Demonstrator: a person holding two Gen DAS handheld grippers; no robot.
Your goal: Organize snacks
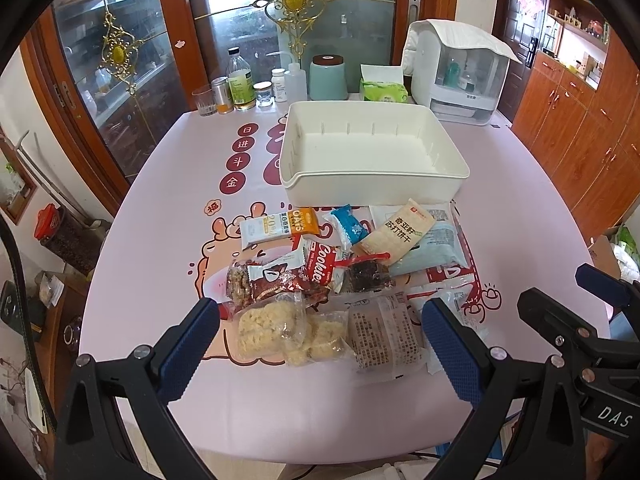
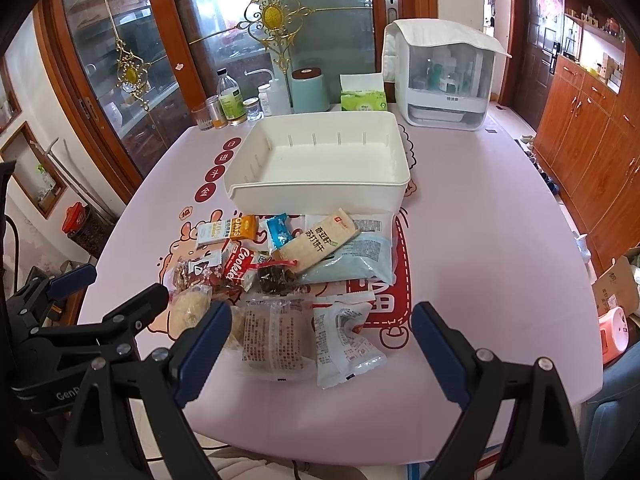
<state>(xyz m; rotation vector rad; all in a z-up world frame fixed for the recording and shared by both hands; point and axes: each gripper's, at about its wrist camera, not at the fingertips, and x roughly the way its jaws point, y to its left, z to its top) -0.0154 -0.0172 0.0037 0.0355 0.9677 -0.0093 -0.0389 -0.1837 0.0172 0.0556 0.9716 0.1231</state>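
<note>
A pile of wrapped snacks (image 1: 320, 280) lies on the pink table in front of an empty white bin (image 1: 372, 156). The pile holds a red Cookies pack (image 1: 320, 264), a blue candy (image 1: 351, 228), a beige cracker pack (image 1: 396, 232) and rice cakes (image 1: 276, 328). My left gripper (image 1: 320, 340) is open, its jaws either side of the nearest snacks, above the table's front edge. My right gripper (image 2: 320, 344) is open over a clear-wrapped pastry (image 2: 276, 340) and a white packet (image 2: 344, 340). The bin (image 2: 320, 164) and pile (image 2: 280, 264) also show in the right wrist view.
Bottles, jars and a glass (image 1: 208, 100) stand at the table's back left, with a teal canister (image 1: 329, 78), a tissue box (image 1: 383, 88) and a white covered rack (image 1: 456, 76) behind the bin. Wooden cabinets (image 1: 580, 120) are on the right.
</note>
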